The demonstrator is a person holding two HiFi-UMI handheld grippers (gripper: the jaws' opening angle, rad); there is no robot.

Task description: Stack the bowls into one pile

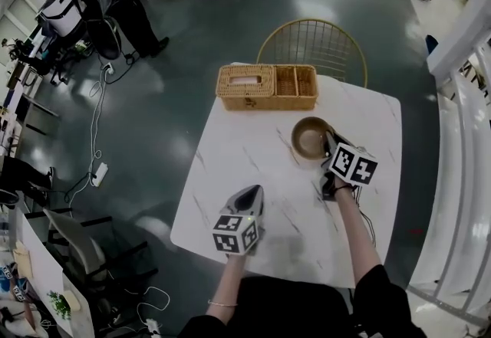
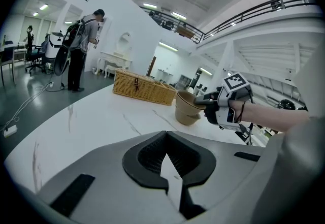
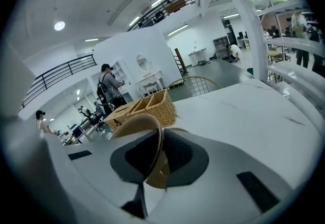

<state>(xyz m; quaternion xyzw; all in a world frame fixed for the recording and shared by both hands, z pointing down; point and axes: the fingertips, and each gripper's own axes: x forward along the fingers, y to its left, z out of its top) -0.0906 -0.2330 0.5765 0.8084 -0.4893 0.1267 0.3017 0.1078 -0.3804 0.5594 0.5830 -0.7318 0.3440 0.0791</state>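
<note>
The right tool [image 1: 330, 145] is clamped on the rim of a tan bowl [image 1: 309, 137], one jaw inside and one outside. The bowl is at the far right of the counter [image 1: 253, 152], just in front of the basket [image 1: 267, 86]. The left tool [image 1: 252, 192] hovers over the near edge with its jaws together and nothing between them.

The bowl looks light, stiff and thin-walled, with a smooth surface that could slip. The rim is probably the right place to grip it, pinched firmly but not hard, and it should be kept level as it goes down.

From above, the head view shows what looks like a single bowl. The left gripper view sees it from the side, where it appears to sit tilted in a lower bowl [image 2: 186, 117], though the seam is small and hard to confirm. Only the right gripper view shows the rim between the pads.
</note>
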